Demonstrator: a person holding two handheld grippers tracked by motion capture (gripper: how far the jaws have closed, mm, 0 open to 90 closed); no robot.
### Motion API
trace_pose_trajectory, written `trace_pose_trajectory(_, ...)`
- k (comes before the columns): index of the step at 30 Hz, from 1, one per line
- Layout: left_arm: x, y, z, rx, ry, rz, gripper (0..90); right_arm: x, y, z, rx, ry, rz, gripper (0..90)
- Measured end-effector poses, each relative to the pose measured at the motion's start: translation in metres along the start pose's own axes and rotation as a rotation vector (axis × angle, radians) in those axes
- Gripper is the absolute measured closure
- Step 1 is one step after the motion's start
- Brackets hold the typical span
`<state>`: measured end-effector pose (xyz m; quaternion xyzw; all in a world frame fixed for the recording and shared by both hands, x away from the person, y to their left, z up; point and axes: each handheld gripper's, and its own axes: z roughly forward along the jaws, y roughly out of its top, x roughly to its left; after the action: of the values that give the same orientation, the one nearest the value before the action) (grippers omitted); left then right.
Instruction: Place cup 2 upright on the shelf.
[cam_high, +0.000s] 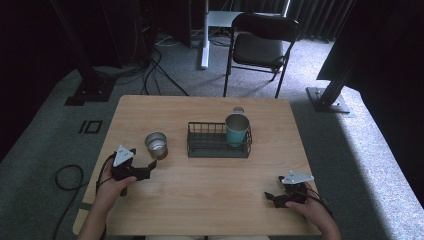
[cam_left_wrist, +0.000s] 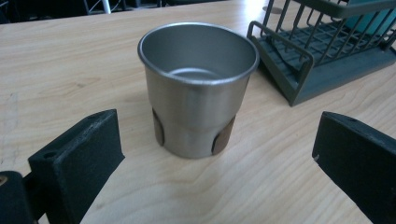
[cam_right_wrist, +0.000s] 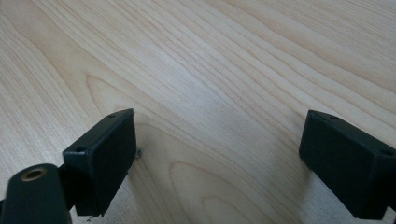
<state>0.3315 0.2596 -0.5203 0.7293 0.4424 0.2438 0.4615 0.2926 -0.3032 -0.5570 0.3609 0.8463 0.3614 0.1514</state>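
Note:
A steel cup stands upright and empty on the wooden table, left of a dark wire basket. A teal cup stands inside the basket at its right end. My left gripper is open, just short of the steel cup, which sits ahead of its spread jaws. The basket lies to that cup's right. My right gripper rests low near the table's front right, open, with bare wood between its jaws.
A black folding chair stands beyond the table's far edge. Black frame posts rise at either side, and cables trail on the grey carpet to the left. A small round mark lies behind the basket.

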Motion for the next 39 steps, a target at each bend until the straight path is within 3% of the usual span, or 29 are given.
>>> trace_pose_trajectory(12, 0.000, 0.010, 0.017, -0.009, 0.005, 0.002, 2.1, 0.000, 0.000, 0.000, 0.001, 0.000, 0.001, 10.6)
trace_pose_trajectory(22, 0.002, 0.016, 0.031, -0.018, 0.045, 0.007, 2.1, 0.000, 0.000, 0.000, 0.000, 0.000, 0.001, 10.6)
trace_pose_trajectory(32, 0.000, 0.018, 0.043, -0.016, 0.029, 0.001, 2.1, 0.000, 0.000, 0.000, 0.000, 0.000, 0.002, 10.7)
trace_pose_trajectory(39, -0.002, 0.020, 0.051, -0.033, 0.062, 0.007, 2.1, 0.000, 0.000, 0.000, 0.000, 0.000, 0.002, 10.7)
